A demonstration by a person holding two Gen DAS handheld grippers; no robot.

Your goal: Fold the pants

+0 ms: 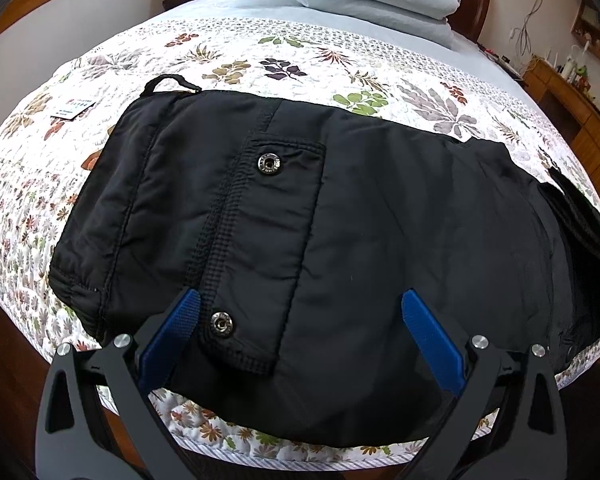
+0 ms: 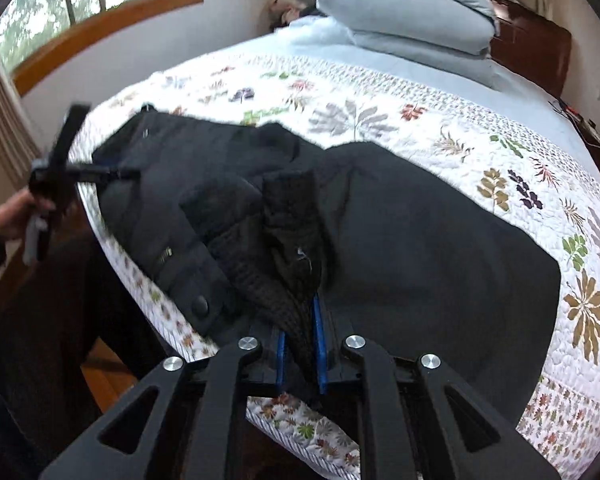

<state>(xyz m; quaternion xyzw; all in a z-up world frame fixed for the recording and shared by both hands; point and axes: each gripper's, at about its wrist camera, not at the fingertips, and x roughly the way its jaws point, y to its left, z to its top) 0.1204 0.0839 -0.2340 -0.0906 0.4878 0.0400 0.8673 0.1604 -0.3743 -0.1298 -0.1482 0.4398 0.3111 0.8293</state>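
Blue-padded right gripper [image 2: 300,344] is pinching the black pants [image 2: 420,240] — a knit-lined fold.
Left gripper [image 1: 300,320] is hovering wide open, holding nothing, over them on the floral quilt [image 1: 420,80].

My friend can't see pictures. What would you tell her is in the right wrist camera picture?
The right claw is shut on a bunched fold of black pants lying on a flowery quilt on a bed. On the left, a hand holds the left claw over the pants, and grey pillows are stacked behind.

Left gripper [image 2: 112,174] blurred, perhaps open
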